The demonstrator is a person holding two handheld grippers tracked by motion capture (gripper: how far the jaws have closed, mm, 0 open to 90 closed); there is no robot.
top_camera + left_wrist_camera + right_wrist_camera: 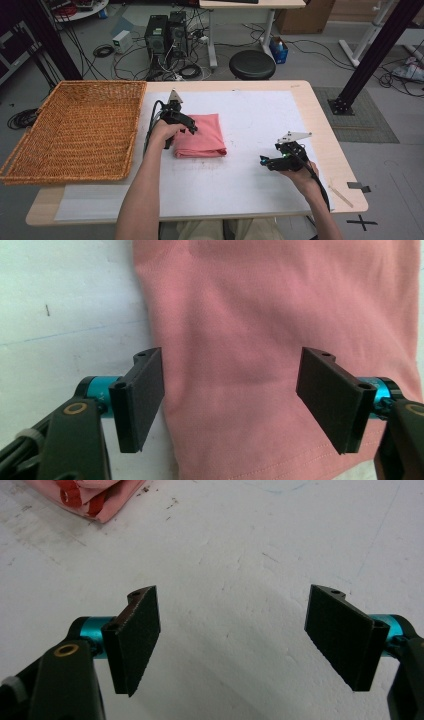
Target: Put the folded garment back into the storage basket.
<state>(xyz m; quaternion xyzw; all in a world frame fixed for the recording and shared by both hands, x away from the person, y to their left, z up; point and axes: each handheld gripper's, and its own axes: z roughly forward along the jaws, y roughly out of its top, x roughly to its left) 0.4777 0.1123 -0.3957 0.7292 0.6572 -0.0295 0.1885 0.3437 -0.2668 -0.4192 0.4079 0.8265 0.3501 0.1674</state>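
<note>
While the folded pink cloth [200, 135] waits at the middle of the white mat [250, 195], the likely step is picking it up for the wicker basket [75, 130] at far left.

Going left to right: the basket sits empty-looking at the table's left edge; just right of it the left gripper [186, 126] hovers over the cloth's left side, jaws spread wide and holding nothing, one pad [141, 397] near the cloth's edge [155, 340]. To grip well, I judge it should drop lower and close over all folded layers so the bundle stays together. Well apart on the right, the right gripper [267, 161] rests above bare mat, jaws equally wide, empty.
</note>
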